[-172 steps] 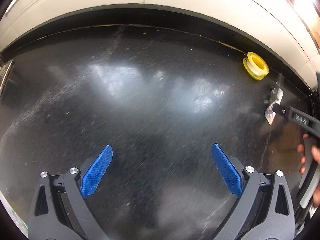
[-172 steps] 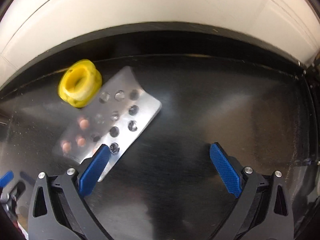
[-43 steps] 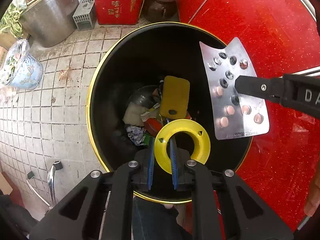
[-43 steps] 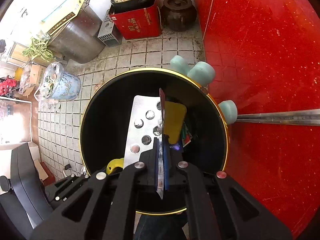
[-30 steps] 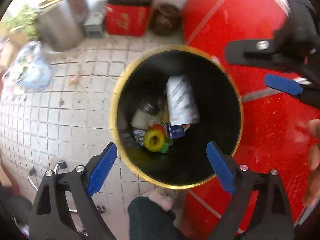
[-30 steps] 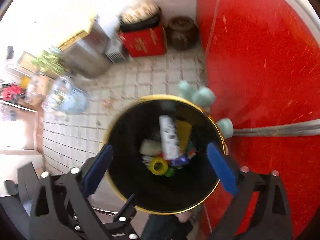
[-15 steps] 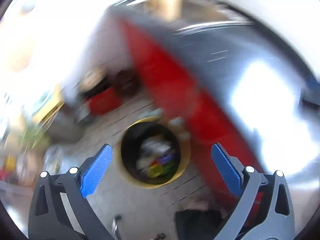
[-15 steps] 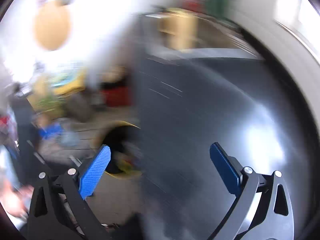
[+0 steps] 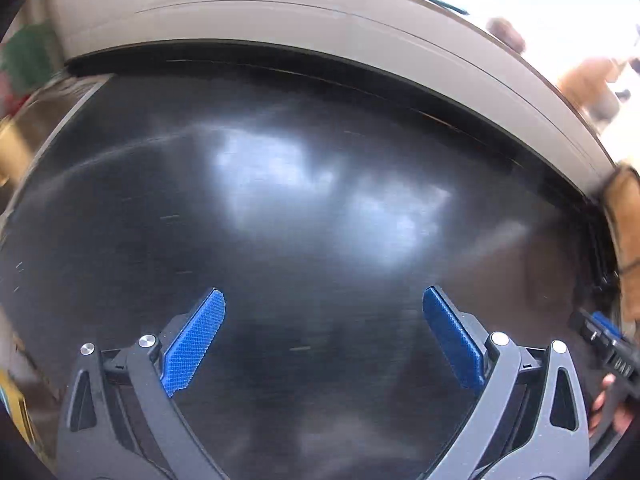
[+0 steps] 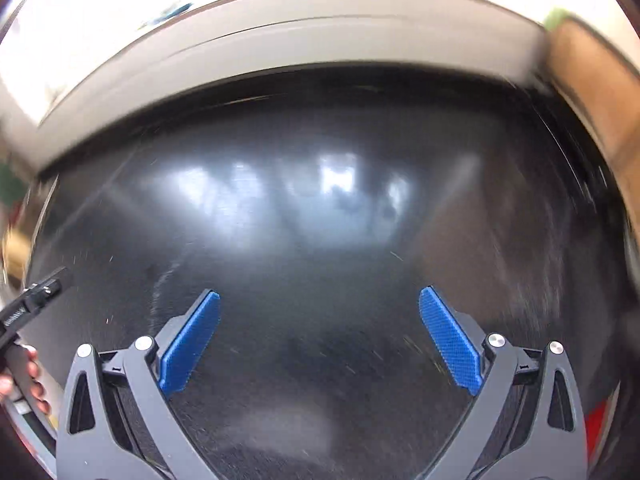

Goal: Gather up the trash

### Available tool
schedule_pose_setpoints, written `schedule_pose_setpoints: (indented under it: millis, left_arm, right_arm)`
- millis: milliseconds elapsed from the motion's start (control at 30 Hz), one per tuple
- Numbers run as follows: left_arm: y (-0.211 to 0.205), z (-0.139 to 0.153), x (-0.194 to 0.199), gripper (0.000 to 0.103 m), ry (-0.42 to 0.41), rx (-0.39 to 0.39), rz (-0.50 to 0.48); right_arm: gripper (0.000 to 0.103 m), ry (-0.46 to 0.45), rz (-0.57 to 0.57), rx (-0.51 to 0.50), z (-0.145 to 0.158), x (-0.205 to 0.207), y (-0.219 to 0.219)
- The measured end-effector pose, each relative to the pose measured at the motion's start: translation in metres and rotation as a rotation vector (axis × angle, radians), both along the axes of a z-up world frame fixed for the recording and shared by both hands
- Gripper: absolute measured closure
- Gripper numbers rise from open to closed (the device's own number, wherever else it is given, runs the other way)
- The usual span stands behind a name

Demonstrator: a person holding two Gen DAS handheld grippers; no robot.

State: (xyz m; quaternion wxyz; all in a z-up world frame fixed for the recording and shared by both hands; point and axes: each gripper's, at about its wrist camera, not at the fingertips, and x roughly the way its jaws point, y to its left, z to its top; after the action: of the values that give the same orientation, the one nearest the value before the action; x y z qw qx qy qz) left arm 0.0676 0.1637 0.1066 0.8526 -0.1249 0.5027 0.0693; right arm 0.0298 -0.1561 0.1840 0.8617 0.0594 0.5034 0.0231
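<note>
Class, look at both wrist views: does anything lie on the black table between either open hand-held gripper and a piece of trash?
Nothing visible does. Neither view shows trash on the black table; the left hand-held gripper and right hand-held gripper are open and hold nothing.

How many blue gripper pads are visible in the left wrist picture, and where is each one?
3. One blue textured pad is at lower left, one at lower right, both on the open left gripper. A third, blurred, shows on the right gripper at the right edge; its partner may be hidden.
</note>
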Motion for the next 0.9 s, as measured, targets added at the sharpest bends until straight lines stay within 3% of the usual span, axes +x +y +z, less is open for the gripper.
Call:
schedule_pose_setpoints:
  millis: [200, 367, 467, 600, 900]
  left_arm:
    - [-0.067, 0.001, 0.02, 0.007, 0.032, 0.119, -0.112]
    - [-0.091, 0.007, 0.014, 0.007, 0.016, 0.106, -0.123]
    - [-0.108, 0.003, 0.021, 0.007, 0.034, 0.131, -0.153]
    - [-0.115, 0.007, 0.019, 0.007, 0.013, 0.151, -0.167]
    - [-0.104, 0.012, 0.015, 0.007, 0.001, 0.14, -0.103]
  right_arm:
    - [0.007, 0.032, -0.086, 0.073, -0.006, -0.009, -0.042]
    - [0.007, -0.003, -0.093, 0.096, 0.004, -0.019, -0.06]
    - [0.007, 0.021, -0.085, 0.129, -0.001, -0.009, -0.067]
    - [0.007, 0.072, -0.054, 0.158, -0.008, 0.002, -0.062]
    - [0.007, 0.041, 0.018, 0.123, -0.001, 0.015, -0.042]
